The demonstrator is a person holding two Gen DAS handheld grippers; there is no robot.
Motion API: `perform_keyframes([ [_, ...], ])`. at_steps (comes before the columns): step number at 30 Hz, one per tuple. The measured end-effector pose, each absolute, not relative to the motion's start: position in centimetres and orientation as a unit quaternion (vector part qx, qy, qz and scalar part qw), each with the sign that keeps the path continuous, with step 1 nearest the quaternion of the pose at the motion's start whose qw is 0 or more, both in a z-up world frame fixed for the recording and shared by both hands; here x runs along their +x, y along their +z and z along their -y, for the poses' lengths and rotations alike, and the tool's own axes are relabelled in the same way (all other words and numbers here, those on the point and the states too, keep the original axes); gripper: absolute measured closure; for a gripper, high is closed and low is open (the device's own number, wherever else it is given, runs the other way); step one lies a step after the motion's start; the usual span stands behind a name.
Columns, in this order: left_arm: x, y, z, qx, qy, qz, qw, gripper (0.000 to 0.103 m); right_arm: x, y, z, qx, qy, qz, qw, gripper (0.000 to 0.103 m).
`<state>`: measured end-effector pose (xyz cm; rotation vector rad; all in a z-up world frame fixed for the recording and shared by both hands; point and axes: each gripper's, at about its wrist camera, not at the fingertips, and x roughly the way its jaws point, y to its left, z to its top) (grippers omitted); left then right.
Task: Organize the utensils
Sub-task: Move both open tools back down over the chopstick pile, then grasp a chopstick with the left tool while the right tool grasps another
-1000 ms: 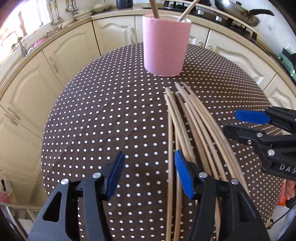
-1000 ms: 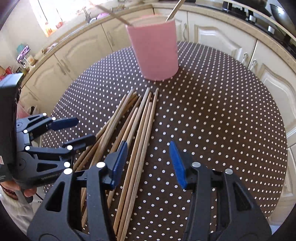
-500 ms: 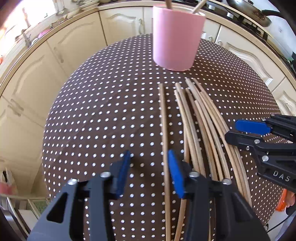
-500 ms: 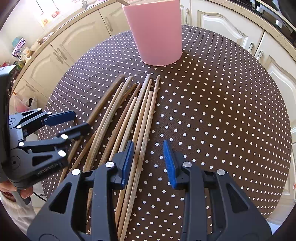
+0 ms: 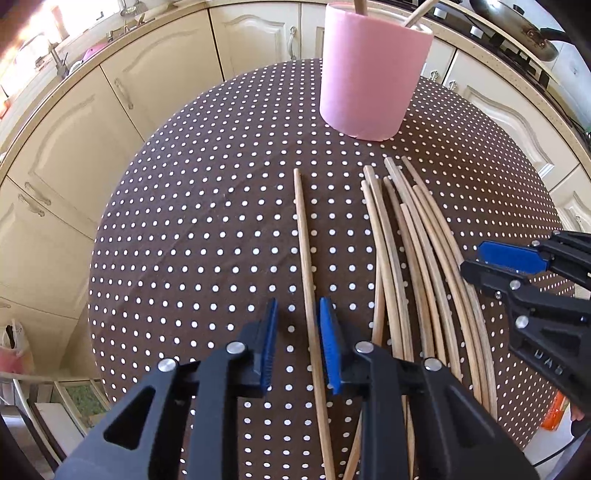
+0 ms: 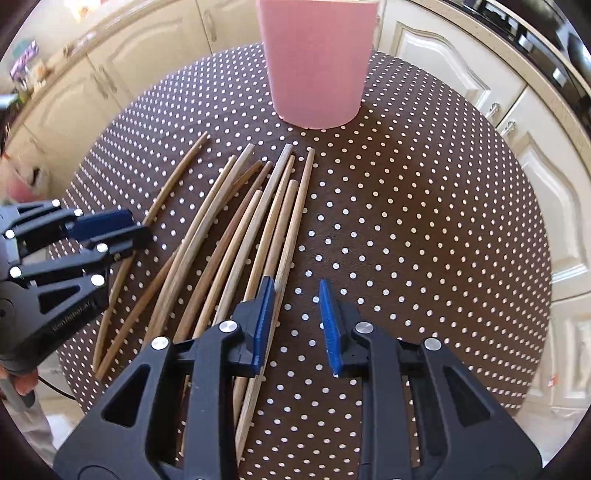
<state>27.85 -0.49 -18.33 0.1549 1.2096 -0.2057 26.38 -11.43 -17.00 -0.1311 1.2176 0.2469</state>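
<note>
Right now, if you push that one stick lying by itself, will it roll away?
Probably a little. The lone stick looks thin and round, so a sideways nudge could roll it, though the tablecloth may slow it. It looks light and fairly stiff, so it likely lifts without drooping.

Sunlit cream kitchen cabinets (image 5: 159, 85) ring a polka-dot table (image 5: 207, 221).

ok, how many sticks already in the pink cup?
2. Left stick stands near the pink cup's left rim; right stick leans out over its right rim. Shorter ones inside would be hidden.
</note>
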Motion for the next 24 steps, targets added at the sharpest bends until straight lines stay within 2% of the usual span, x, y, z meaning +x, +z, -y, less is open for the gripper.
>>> perform_keyframes([
  [5, 28.2, -18.5, 0.5, 0.075, -0.096, -0.564, 0.817, 0.081, 27.0, -17.3, 10.6, -0.072, 0.122, -0.589, 0.796, 0.086],
  [7, 28.2, -18.5, 0.6, 0.073, -0.092, -0.562, 0.819, 0.084, 27.4, -17.2, 10.2, -0.075, 0.120, -0.590, 0.795, 0.090],
  [10, 28.2, -18.6, 0.6, 0.067, -0.095, -0.557, 0.822, 0.096, 28.0, -17.2, 9.9, -0.068, 0.124, -0.591, 0.794, 0.093],
  [16, 27.5, -18.3, 0.2, 0.050, -0.119, -0.536, 0.834, 0.097, 28.4, -17.0, 11.6, -0.032, 0.137, -0.577, 0.805, 0.096],
  [24, 24.0, -14.6, 0.2, 0.052, -0.129, -0.429, 0.893, 0.097, 26.4, -14.5, 13.1, -0.010, 0.156, -0.517, 0.842, 0.097],
])
